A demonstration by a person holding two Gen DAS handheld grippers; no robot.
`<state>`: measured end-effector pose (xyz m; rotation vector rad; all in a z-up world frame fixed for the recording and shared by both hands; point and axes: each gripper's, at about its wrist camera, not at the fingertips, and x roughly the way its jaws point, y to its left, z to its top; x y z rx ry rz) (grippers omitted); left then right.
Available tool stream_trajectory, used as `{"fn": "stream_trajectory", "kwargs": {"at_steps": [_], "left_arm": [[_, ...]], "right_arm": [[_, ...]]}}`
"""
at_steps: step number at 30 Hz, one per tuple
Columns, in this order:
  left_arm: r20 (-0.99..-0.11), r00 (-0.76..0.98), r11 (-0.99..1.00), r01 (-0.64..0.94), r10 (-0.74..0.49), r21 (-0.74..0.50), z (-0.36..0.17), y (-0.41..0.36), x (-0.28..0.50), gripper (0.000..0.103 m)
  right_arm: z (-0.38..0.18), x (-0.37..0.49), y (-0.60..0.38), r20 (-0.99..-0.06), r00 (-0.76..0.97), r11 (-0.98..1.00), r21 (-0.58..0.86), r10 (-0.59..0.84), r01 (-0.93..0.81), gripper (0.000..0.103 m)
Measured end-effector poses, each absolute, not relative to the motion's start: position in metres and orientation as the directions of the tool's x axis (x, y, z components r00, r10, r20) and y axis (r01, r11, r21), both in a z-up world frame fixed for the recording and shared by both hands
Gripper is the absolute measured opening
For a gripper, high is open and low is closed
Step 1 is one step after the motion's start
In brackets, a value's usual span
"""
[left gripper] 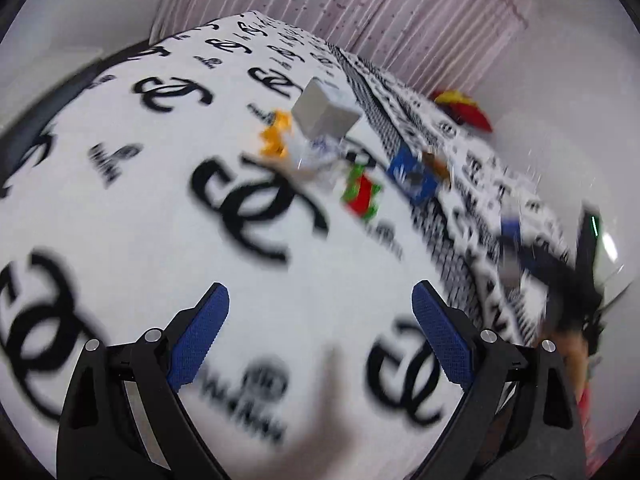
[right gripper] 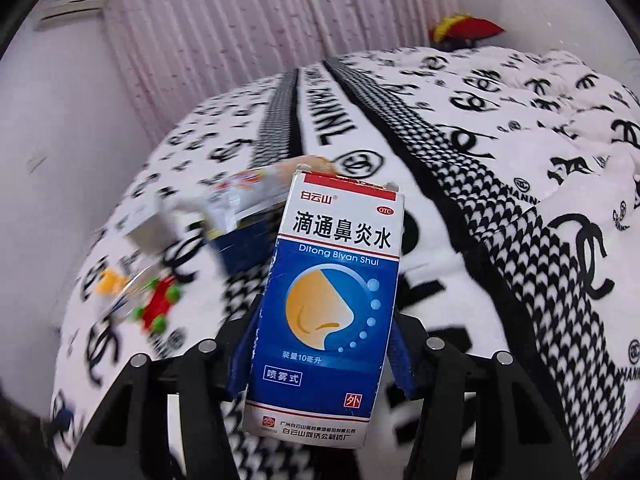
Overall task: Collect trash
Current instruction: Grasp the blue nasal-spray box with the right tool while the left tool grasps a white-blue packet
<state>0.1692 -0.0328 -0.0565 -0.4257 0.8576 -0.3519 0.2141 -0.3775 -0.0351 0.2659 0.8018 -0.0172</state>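
Right tool (right gripper: 320, 344) pinching blue medicine box (right gripper: 324, 300); left tool (left gripper: 320, 336) spread, empty. Wrappers (left gripper: 360, 196) and grey box (left gripper: 326, 114) left on bed (left gripper: 120, 200) ahead.

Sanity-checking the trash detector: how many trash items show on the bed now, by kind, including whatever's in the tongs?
Boxes: 3 (medicine box gripped in the right tongs, grey box, blue box)
Wrappers: 3 (yellow wrapper, clear wrapper, red-and-green wrapper)
Total: 6, though blur may hide more.
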Motion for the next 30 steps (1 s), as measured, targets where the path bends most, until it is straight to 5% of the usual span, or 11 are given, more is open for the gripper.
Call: {"fn": "stream_trajectory", "kwargs": {"at_steps": [11, 14, 16, 30], "left_arm": [[-0.591, 0.560, 0.716, 0.006, -0.580, -0.698, -0.081, -0.027, 0.296, 0.088], [-0.591, 0.553, 0.694, -0.030, -0.588, -0.719, -0.091, -0.025, 0.311, 0.058], [-0.591, 0.533, 0.677, -0.046, -0.606, -0.735, -0.097, -0.026, 0.314, 0.016], [-0.559, 0.619, 0.767, 0.112, -0.551, -0.632, -0.037, -0.018, 0.233, 0.010]], "right_arm": [[-0.007, 0.145, -0.349, -0.645, 0.747, 0.979, 0.203, 0.162, -0.037, 0.055], [-0.003, 0.136, -0.344, -0.637, 0.753, 0.981, 0.186, 0.166, -0.059, 0.055], [-0.002, 0.131, -0.341, -0.632, 0.758, 0.983, 0.172, 0.162, -0.067, 0.055], [0.001, 0.093, -0.321, -0.613, 0.760, 0.976, 0.175, 0.214, -0.134, 0.055]]}}
